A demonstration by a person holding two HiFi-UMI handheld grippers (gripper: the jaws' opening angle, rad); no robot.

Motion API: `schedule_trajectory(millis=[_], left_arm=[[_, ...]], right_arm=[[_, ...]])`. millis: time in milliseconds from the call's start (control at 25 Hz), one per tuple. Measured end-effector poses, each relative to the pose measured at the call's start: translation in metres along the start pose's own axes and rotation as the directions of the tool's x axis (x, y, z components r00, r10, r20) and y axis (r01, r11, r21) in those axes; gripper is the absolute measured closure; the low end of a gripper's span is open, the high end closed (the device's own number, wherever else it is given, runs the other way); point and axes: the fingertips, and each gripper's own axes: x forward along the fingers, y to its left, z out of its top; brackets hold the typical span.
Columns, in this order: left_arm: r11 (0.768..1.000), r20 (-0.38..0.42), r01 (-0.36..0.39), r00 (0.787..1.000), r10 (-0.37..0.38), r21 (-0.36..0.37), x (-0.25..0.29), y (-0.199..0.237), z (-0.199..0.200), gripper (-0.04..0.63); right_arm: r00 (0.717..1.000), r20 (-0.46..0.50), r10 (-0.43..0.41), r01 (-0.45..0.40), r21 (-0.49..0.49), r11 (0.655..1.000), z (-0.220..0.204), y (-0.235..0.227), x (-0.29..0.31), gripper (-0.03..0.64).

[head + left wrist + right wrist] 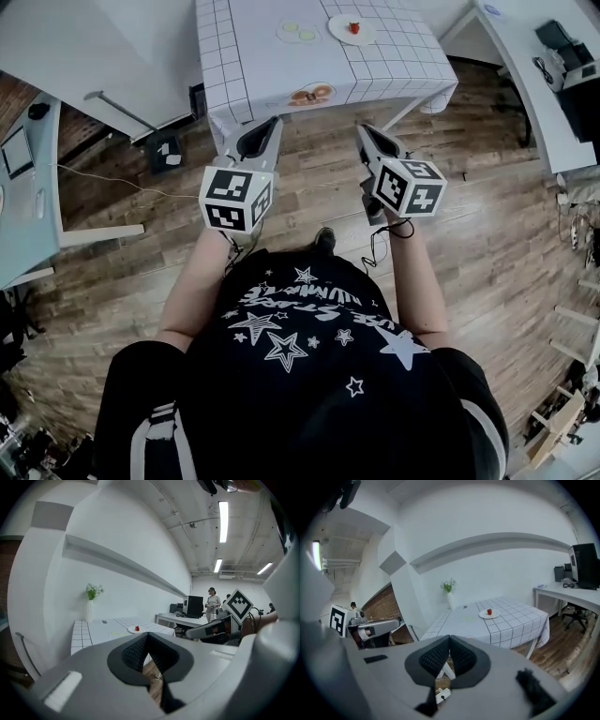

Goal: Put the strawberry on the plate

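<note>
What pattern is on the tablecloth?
White with a dark grid; the tablecloth shows best in the right gripper view.

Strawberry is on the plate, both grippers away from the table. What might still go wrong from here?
1. The strawberry already rests on the plate; reaching in with the shut left gripper or right gripper might knock it off.
2. The cable dangling below the right gripper might snag.
</note>
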Motion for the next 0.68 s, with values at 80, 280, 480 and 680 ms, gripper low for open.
schedule_trajectory(millis=[80, 280, 480, 680], left_arm=[[1.000, 0.006, 0.021, 1.000, -0.021, 0.004, -0.008, 0.002, 0.000, 0.586], [0.998, 0.002, 0.061, 0.998, -0.061, -0.001, -0.037, 0.012, -0.007, 0.586], [0.991, -0.024, 0.132, 0.991, -0.131, 0.002, -0.064, 0.013, -0.020, 0.586], [0.984, -0.023, 0.180, 0.983, -0.180, 0.010, -0.093, 0.017, -0.025, 0.586]], right_arm=[[1.000, 0.002, -0.017, 0.017, -0.003, 1.000, -0.001, 0.009, -0.003, 0.603], [0.999, -0.007, -0.047, 0.047, -0.006, 0.999, -0.011, 0.039, -0.008, 0.603], [0.997, 0.001, -0.082, 0.082, 0.008, 0.997, -0.023, 0.072, -0.020, 0.603], [0.996, -0.008, -0.092, 0.092, 0.018, 0.996, -0.041, 0.110, -0.023, 0.603]])
